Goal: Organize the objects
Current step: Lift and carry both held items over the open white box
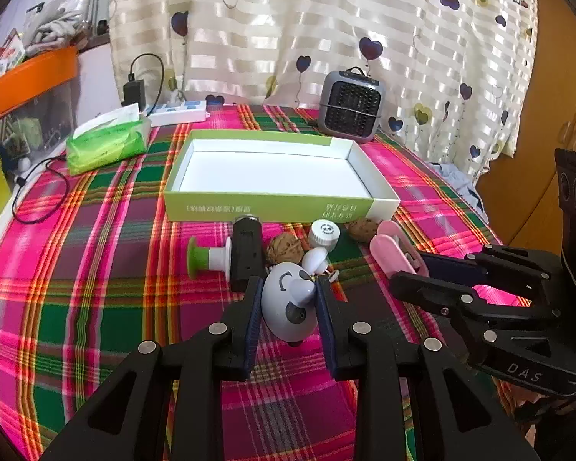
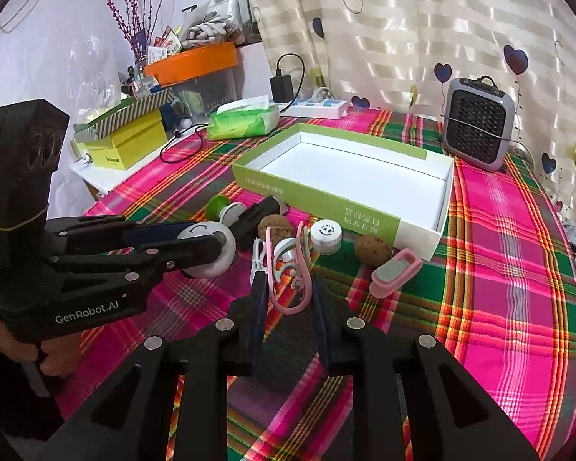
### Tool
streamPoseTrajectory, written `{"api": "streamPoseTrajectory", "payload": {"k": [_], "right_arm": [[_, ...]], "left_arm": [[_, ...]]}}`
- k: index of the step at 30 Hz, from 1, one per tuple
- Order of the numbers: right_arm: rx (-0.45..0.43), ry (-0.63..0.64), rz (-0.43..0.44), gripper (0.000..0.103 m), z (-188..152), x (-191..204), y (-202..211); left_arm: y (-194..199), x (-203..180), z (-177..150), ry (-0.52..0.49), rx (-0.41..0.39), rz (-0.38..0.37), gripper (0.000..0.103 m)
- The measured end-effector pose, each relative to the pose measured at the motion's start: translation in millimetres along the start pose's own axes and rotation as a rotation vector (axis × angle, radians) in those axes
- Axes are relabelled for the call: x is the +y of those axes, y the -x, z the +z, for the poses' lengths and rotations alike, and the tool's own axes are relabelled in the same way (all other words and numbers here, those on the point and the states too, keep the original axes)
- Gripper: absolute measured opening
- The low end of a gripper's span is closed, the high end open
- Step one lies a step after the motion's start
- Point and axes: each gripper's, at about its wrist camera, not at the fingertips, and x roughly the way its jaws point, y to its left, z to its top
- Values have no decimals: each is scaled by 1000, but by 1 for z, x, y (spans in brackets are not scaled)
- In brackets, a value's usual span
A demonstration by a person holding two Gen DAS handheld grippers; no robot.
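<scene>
1. The left gripper (image 1: pixel 290 296) has its fingers (image 1: pixel 252 307) clamped on a white panda-faced egg toy (image 1: pixel 288 303), just above the plaid tablecloth (image 1: pixel 96 269).
2. The right gripper (image 2: pixel 288 299) pinches a pink looped earpiece (image 2: pixel 288 292).
3. Beyond them, an open green box (image 1: pixel 268 207) holds nothing, with walnuts (image 1: pixel 284 249) just in front.

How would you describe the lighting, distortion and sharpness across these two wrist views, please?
Left wrist view: daylight glows through the curtain, fisheye curves the table's edge, and the panda toy in the left gripper is sharp. Right wrist view: similar backlight, dark corners, and the white box bowed.
</scene>
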Motion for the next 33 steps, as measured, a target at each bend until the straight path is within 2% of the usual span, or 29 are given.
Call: {"api": "streamPoseTrajectory", "payload": {"k": [33], "right_arm": [[-18, 4, -67, 23, 43, -14, -20]], "left_arm": [[-19, -5, 52, -50, -51, 26, 25]]}}
